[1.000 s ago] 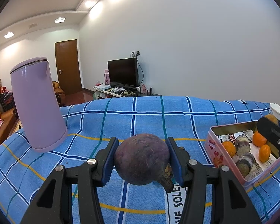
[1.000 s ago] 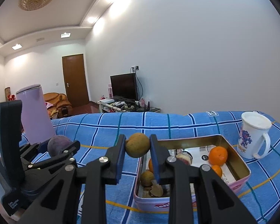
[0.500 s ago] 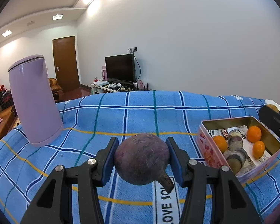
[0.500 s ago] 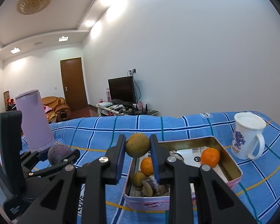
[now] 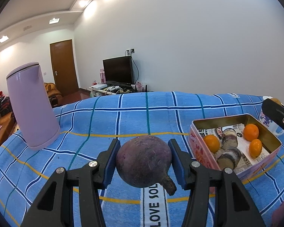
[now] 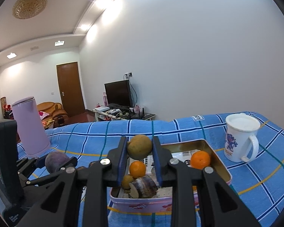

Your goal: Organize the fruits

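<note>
My left gripper (image 5: 143, 158) is shut on a round dark purple fruit (image 5: 143, 160) with a short stem, held above the blue checked cloth (image 5: 123, 117). A small yellow-brown fruit (image 6: 139, 147) sits clamped in my right gripper (image 6: 139, 152), hanging over the near end of the pink tin (image 6: 224, 170). That tin (image 5: 196, 147) holds oranges (image 5: 251, 132), a small yellow-brown fruit (image 6: 127, 181) and cut sugarcane pieces (image 5: 229, 155). In the right wrist view the left gripper (image 6: 55, 163) with its purple fruit (image 6: 56, 161) stands left of the tin.
A tall lilac kettle (image 5: 31, 106) stands at the left on the cloth. A white mug with a lid (image 6: 240, 138) sits right of the tin. Behind the table are a TV (image 5: 118, 71), a door and a sofa.
Both grippers have drifted sideways with their fruits; in the left wrist view the tin has slid left and shows more fully. Neither grip has altered.
</note>
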Motion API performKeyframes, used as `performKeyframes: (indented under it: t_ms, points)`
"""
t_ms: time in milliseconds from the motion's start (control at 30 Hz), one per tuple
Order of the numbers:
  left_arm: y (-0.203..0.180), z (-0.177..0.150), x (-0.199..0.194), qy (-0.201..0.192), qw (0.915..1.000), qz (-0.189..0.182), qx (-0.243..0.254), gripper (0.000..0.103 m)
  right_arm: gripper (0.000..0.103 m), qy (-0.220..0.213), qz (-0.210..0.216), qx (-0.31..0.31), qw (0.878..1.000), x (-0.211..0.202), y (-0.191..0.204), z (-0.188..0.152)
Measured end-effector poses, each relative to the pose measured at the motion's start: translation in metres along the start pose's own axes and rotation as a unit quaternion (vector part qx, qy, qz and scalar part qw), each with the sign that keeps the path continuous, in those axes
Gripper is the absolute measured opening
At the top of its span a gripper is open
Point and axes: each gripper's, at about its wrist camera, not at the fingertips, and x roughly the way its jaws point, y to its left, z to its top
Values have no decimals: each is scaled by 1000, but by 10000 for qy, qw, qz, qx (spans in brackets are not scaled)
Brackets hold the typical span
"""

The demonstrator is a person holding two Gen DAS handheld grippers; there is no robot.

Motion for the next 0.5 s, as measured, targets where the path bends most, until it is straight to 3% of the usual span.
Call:
performKeyframes:
  t_ms: [500]
  points:
    - [-25,9,-10,-97,9996,-243,115,54,29,-48,-213,35,9998,-6,-26,2]
